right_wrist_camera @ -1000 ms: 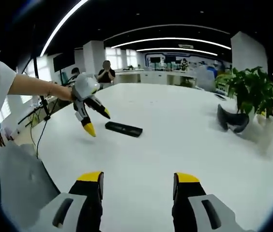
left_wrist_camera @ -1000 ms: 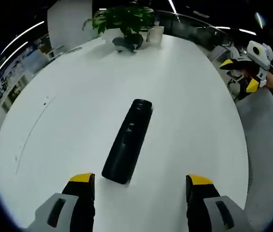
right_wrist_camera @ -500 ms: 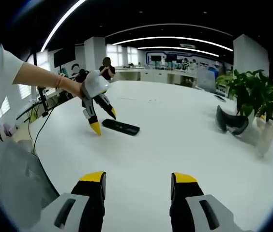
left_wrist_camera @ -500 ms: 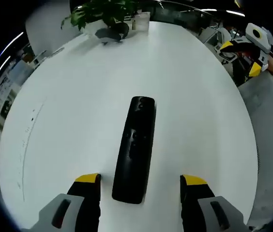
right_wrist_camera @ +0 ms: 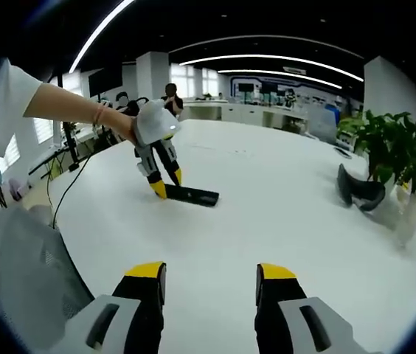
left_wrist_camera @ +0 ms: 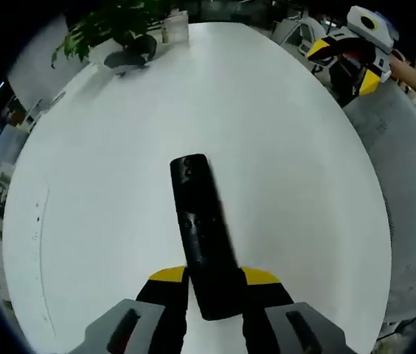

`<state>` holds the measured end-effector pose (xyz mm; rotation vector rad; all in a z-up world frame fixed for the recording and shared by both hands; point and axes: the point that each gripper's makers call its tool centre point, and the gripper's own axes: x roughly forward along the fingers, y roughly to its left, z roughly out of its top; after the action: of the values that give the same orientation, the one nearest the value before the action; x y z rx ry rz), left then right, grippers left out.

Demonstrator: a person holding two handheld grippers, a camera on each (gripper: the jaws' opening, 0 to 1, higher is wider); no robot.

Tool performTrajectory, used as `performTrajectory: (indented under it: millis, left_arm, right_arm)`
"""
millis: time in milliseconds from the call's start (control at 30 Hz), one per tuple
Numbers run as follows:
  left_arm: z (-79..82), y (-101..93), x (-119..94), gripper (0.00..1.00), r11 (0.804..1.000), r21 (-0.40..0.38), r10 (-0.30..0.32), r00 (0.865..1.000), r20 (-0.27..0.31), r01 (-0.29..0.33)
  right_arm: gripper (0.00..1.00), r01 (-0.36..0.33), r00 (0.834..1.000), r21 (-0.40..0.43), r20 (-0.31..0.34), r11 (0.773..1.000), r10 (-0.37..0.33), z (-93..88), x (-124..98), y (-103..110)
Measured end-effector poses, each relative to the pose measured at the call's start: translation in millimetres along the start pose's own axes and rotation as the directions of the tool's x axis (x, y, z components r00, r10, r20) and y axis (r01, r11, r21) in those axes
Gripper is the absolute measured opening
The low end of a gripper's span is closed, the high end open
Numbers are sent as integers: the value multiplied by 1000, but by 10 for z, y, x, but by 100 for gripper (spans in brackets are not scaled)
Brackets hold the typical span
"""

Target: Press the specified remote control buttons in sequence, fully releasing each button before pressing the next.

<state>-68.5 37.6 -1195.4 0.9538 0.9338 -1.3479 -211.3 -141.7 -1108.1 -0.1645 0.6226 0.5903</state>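
A long black remote control (left_wrist_camera: 202,232) lies flat on the white table (left_wrist_camera: 119,184). My left gripper (left_wrist_camera: 214,277) is shut on its near end, a yellow-tipped jaw against each side. In the right gripper view that same gripper (right_wrist_camera: 167,183) leans down from a person's hand onto the remote control's (right_wrist_camera: 192,195) left end. My right gripper (right_wrist_camera: 211,272) hovers open over bare table (right_wrist_camera: 282,214), well short of the remote. It also appears at the upper right of the left gripper view as a white and yellow right gripper (left_wrist_camera: 347,53).
A potted plant (right_wrist_camera: 390,151) and a dark curved object (right_wrist_camera: 361,189) stand at the table's far right end. A grey chair back (right_wrist_camera: 31,273) is close on the left. People sit at desks (right_wrist_camera: 215,110) beyond the table.
My left gripper moved forward and down over the remote's near end, and its jaws closed from wide open onto it. The right gripper stayed open and barely moved.
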Motion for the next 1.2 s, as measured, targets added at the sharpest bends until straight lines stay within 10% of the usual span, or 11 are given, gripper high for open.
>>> performTrajectory:
  millis: [1200]
  left_arm:
    - [-102,-711,-46,23,995,-88,44,998,44,-40]
  right_arm:
    - [41,-150,987,-140,-77,979,140,-12,212,482]
